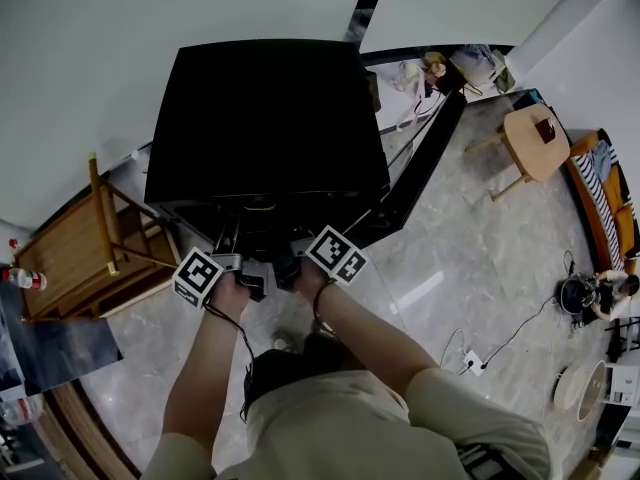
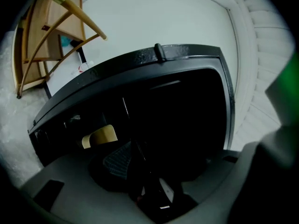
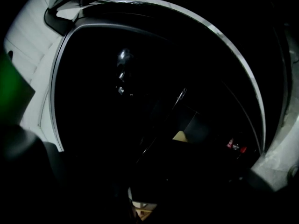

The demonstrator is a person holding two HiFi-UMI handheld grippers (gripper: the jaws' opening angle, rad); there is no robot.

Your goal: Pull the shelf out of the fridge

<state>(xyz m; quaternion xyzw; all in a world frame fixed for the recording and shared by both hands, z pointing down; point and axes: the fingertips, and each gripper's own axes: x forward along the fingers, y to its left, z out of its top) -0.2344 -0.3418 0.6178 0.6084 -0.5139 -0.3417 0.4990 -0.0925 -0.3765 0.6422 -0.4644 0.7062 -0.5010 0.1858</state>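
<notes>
against the white wall point(image 1: 120, 28) the black fridge point(image 1: 265, 118) is standing with its door point(image 1: 425, 163) hanging open to the person's right, and a wooden chair point(image 1: 85, 248) is sitting near its other flank. inside the dark cabinet the shelf point(image 3: 162, 121) is showing only as a thin pale edge, so it is judged to be lying fully home, not yet drawn. both tools are reaching into the opening side by side. the left gripper point(image 1: 248, 276) is holding its jaws apart, one meshed pad point(image 2: 117, 160) showing bare with nothing pressed on it. the right gripper point(image 1: 292, 268) is sitting in blackness, and whether it is gripping is not readable. advice: both sets of jaws should be closing on the front edge at matched points, then drawing level and straight, since an uneven pull is likely to be jamming the shelf.
</notes>
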